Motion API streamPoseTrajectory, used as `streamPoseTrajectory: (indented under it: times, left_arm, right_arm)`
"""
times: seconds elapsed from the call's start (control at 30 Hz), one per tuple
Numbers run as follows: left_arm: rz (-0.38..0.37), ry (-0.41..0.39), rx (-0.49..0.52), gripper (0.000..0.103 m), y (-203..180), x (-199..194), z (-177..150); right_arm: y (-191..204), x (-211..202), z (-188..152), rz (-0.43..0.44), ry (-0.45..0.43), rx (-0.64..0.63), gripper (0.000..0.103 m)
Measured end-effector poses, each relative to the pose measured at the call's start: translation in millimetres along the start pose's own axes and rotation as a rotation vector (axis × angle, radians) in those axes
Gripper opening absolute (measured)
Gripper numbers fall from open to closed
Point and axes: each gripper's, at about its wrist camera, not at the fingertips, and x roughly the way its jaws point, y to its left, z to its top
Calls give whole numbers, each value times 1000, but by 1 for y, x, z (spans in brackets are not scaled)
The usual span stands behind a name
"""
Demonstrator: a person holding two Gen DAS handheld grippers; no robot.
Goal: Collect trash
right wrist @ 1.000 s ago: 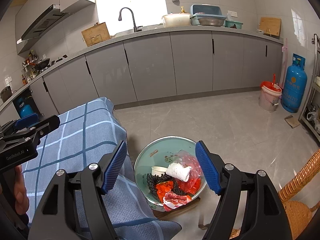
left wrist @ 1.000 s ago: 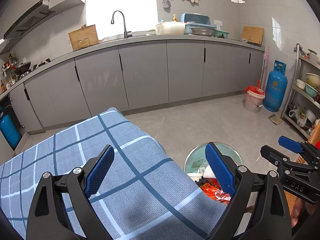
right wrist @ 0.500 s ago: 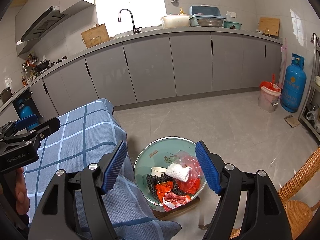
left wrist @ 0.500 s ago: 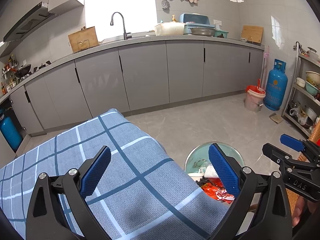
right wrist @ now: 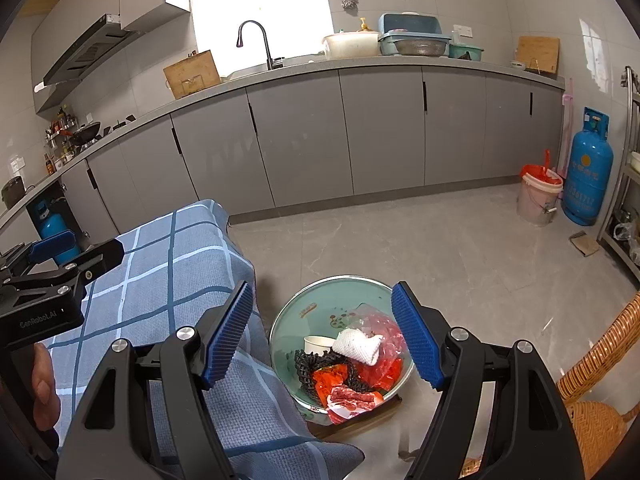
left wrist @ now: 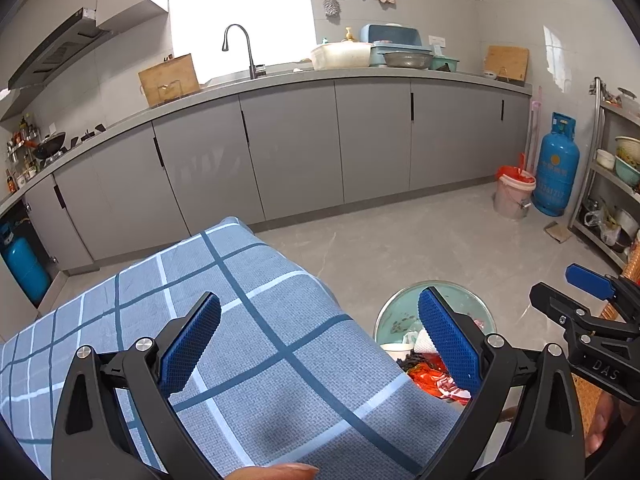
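Item: green basin (right wrist: 352,292), lower centre of the right wrist view, on the floor beside the checked-cloth desk (right wrist: 160,264); holds collected trash (right wrist: 352,364). Left gripper (left wrist: 320,344) and right gripper (right wrist: 320,332): jaws open, empty. Desk bare, so collection seems finished.

Left tool (left wrist: 320,336): black angular plastic arms carrying blue ribbed pads (left wrist: 192,344), silver round screw heads showing at the arm joints. Right tool (right wrist: 320,332): same black frame, blue textured pads (right wrist: 416,340), silver screws. White lettering "GenRobot.AI" showing on the black body at the left edge of the right wrist frame; "DAS" lettering showing at lower right of the left wrist frame.
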Motion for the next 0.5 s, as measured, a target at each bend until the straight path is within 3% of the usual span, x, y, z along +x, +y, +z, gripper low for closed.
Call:
streamPoseTrajectory:
  times: [0.5]
  left_arm:
    - [21,4,26,98,-5,2,-4]
  right_arm:
    - [0,0,0,6,2,0,73]
